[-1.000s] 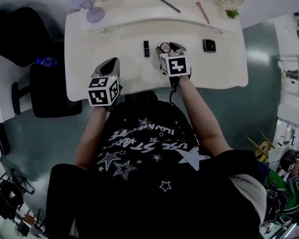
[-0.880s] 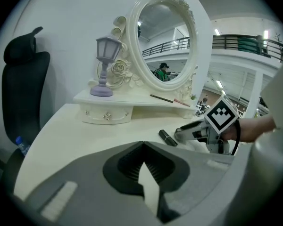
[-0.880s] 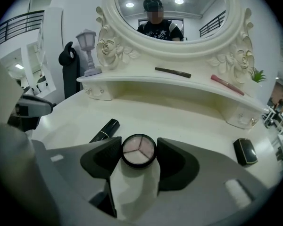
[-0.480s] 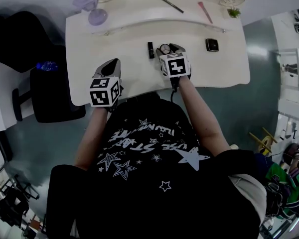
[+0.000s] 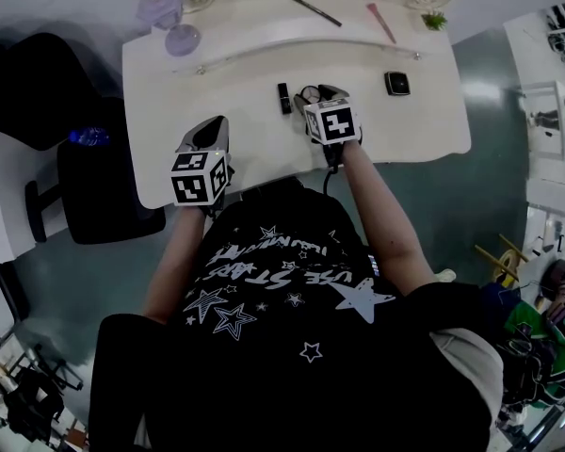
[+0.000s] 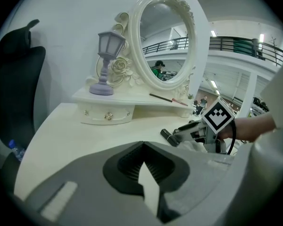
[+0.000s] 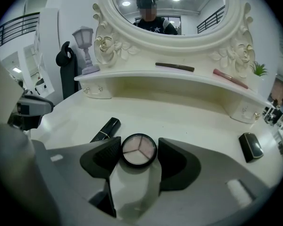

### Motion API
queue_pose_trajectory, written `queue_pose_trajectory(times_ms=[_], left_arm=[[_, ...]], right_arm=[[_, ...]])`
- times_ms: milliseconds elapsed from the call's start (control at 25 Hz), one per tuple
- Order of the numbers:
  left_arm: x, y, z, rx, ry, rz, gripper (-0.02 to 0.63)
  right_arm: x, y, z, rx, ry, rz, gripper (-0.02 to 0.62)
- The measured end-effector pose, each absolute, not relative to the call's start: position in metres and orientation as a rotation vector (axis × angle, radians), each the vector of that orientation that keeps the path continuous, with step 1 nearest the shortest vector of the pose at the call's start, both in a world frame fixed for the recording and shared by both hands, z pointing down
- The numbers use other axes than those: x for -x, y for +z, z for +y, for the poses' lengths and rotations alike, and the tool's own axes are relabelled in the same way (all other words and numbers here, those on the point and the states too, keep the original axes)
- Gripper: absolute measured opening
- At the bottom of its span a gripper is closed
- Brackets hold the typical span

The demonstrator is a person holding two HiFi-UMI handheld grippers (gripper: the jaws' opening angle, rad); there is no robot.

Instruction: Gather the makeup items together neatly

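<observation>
The right gripper (image 7: 139,145) has the round three-shade compact (image 7: 139,151) squarely between its jaws, with the pads snug against the rim on both sides, low in the centre of the right gripper view. Just up and to the left of it on the cream bench (image 7: 193,119) lies the black lipstick tube (image 7: 105,129), close beside the compact but not touching it. Over at the right edge sits the black square case (image 7: 251,146), well apart from both. Up on the raised shelf (image 7: 132,77), a dark pencil (image 7: 174,67) and a pink stick (image 7: 230,78) lie under the mirror (image 7: 188,13). The left gripper (image 6: 142,145) hangs over the bench's near edge, at centre left in the head view. Its jaws are closed tip to tip with nothing between them, and it is well clear of every item.
</observation>
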State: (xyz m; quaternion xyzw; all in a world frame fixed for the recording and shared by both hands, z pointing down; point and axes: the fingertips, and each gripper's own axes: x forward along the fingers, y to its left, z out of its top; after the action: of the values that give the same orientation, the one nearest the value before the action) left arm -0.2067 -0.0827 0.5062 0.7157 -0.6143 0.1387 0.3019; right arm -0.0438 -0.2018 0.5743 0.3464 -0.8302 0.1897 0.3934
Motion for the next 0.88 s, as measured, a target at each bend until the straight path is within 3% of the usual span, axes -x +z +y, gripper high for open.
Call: queue_pose_trajectory(times_ms=[600,880], left_arm=[[0.188,0.503,-0.093,-1.962,0.369,-1.583,0.000],[0.145,0.494,-0.118,-1.972,0.374,-1.598,0.000]], right_arm=[[-0.005,0.529,-0.215,-1.089,0.515,-2.155,0.411],[-0.069,0.532,-0.241,-1.164,0.545,-2.116,0.422]])
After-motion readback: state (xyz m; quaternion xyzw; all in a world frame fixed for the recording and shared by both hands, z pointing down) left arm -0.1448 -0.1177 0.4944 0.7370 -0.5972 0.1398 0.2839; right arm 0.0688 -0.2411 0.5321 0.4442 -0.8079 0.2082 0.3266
